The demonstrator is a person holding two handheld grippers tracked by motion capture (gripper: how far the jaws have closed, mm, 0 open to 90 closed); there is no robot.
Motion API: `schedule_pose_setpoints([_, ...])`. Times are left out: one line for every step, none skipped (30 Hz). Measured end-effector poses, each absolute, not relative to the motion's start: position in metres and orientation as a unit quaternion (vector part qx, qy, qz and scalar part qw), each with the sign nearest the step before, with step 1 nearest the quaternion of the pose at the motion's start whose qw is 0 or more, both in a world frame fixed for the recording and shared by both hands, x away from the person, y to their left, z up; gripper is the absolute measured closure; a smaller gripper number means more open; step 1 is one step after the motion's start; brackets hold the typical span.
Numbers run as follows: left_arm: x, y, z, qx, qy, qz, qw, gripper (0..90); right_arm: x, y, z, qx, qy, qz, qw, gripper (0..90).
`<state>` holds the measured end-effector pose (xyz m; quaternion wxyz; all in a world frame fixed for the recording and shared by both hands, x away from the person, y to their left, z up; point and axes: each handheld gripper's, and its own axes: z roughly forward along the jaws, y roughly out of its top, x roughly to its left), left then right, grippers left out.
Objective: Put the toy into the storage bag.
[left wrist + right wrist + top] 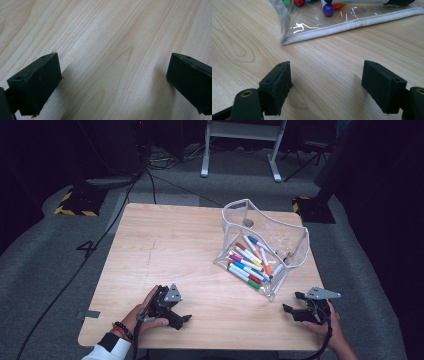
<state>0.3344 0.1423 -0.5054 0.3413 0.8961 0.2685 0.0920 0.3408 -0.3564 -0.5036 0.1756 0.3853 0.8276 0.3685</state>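
Note:
A clear plastic pouch with a white fabric edge stands open on the right half of the wooden table. Several coloured markers lie inside it. My left gripper rests near the front left edge, open, with only bare wood between its jaws. At the front right, my right gripper is open too and points at the pouch's near corner, a short way short of it. Between the right gripper's fingertips there is bare wood. A purple marker cap shows through the plastic.
The table's left and middle are bare wood. Grey carpet surrounds the table, with black cables on the left. White table legs and hazard-striped bases stand beyond the far edge.

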Motion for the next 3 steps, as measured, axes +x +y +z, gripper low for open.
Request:
schedule_pose_setpoints([0.3344,0.1423,-0.5054,0.896,0.268,0.092,0.341,0.0,0.3408,-0.3564,-0.5036,0.385,0.828,0.369,0.176,23.9])
schedule_pose_setpoints([0.3344,0.1423,-0.5055,0.896,0.269,0.092,0.341,0.0,0.3408,-0.3564,-0.5036,0.385,0.828,0.369,0.176,24.0])
schedule_pose_setpoints([0.3344,0.1423,-0.5055,0.896,0.268,0.092,0.341,0.0,0.3408,-0.3564,-0.5036,0.385,0.828,0.369,0.176,23.9])
